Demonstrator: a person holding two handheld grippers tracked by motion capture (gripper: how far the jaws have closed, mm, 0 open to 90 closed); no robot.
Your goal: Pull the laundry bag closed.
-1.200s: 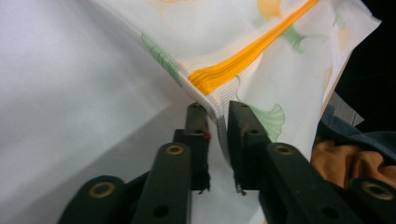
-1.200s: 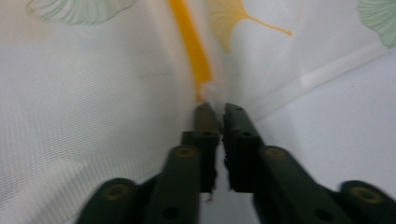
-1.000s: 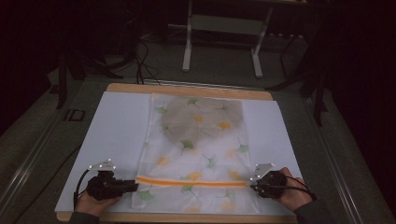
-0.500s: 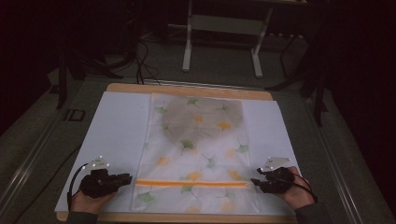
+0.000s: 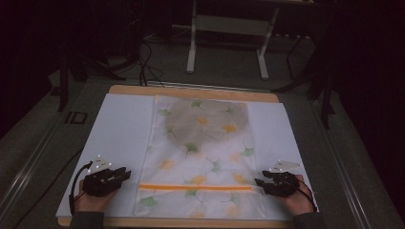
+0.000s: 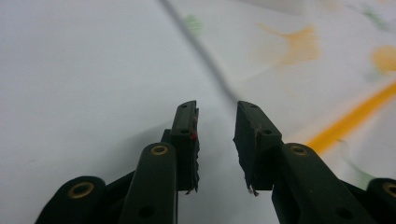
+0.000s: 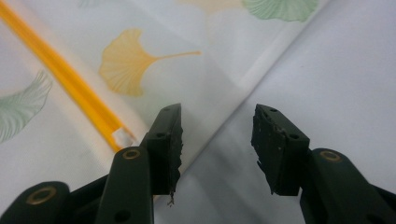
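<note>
Cloth [image 5: 203, 162] with a leaf print lay flat down the middle of a white sheet [image 5: 119, 138] that covered the table [image 5: 191, 90], its long sides running from the upper centre of the high view to the lower centre, and an orange stripe [image 5: 196, 187] crossed it near the lower end. That flat, squared placement looked like preparation for folding, with the near edge within reach of both hands. The left tool [image 5: 120, 175] rested at the lower left of the high view, just beside the cloth's left edge and level with the stripe, its jaws spread with nothing between them; in the left gripper view the same tool [image 6: 216, 140] pointed at the bare sheet, the cloth edge running diagonally just beyond its tips. The right tool [image 5: 260, 182] sat at the lower right, close to the stripe's end, also spread and empty; in the right gripper view this tool [image 7: 215, 149] straddled the cloth's edge, one jaw over the printed fabric near the stripe's end [image 7: 122, 136]. Such mirrored positions suggested a symmetrical two-corner pinch was intended. Whether either tool touched the cloth could not be told. The far half of the cloth looked shadowed and dim, the room beyond the table was too dark to read, and both forearms were cut off by the lower frame edge.
</note>
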